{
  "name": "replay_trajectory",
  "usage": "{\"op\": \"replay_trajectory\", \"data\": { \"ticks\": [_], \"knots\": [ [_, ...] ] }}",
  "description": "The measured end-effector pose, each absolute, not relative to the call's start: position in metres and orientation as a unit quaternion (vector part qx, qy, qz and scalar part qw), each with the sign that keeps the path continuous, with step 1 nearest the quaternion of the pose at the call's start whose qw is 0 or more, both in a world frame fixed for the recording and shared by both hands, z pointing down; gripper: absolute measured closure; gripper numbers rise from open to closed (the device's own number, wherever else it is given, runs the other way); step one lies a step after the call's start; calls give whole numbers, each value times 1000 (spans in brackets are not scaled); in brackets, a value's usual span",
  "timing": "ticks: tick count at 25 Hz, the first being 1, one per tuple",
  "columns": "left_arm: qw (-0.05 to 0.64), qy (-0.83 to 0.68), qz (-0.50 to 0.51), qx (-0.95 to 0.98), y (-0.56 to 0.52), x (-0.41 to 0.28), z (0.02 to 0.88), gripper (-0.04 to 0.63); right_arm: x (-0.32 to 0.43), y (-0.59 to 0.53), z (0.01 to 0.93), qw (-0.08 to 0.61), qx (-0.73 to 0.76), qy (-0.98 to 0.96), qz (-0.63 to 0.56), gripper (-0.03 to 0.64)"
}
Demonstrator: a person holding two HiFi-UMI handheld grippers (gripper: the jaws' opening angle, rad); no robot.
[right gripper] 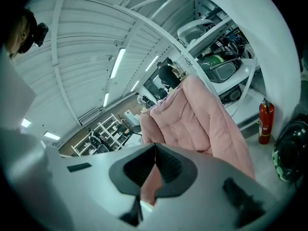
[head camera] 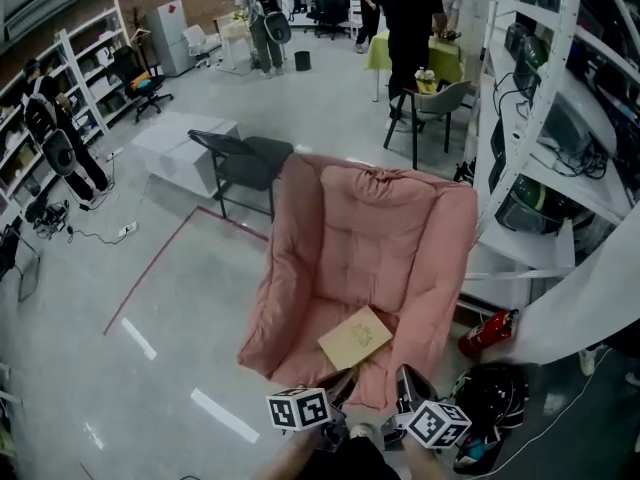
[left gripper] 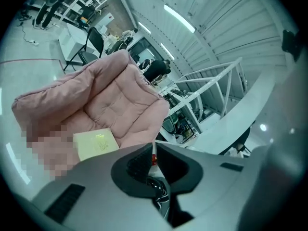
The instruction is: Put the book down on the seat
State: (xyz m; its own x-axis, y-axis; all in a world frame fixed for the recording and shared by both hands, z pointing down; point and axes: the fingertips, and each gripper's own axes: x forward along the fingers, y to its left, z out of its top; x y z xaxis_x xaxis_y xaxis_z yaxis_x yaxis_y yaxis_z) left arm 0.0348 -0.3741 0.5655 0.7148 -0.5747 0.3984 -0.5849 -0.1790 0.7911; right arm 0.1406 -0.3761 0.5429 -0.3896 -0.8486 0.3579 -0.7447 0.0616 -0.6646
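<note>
A thin tan book [head camera: 355,338] lies flat on the seat of the padded pink chair [head camera: 370,228], close to the front edge. In the left gripper view the book [left gripper: 95,143] rests on the cushion [left gripper: 115,95] ahead and to the left, apart from the jaws. My left gripper [head camera: 342,386] hovers just in front of the seat, and its jaws [left gripper: 154,150] meet with nothing between them. My right gripper [head camera: 410,383] is beside it, to the right of the book, also shut and empty [right gripper: 155,146], facing the pink chair [right gripper: 192,119].
A red fire extinguisher [head camera: 487,333] and a black bag [head camera: 495,398] sit on the floor right of the chair. White shelving [head camera: 540,118] rises at the right. Behind the chair are a black folding chair [head camera: 240,163] and a white box [head camera: 185,148]. People [head camera: 410,18] stand farther back.
</note>
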Motion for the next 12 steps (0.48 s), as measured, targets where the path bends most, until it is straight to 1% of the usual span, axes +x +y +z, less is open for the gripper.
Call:
{"op": "replay_trajectory", "data": {
  "ticks": [4, 12],
  "knots": [
    [483, -378, 14, 790, -363, 40, 535, 571, 138, -366, 523, 63, -543, 739, -394, 604],
    [376, -400, 34, 835, -358, 40, 475, 584, 123, -357, 484, 68, -527, 764, -365, 604]
  ]
}}
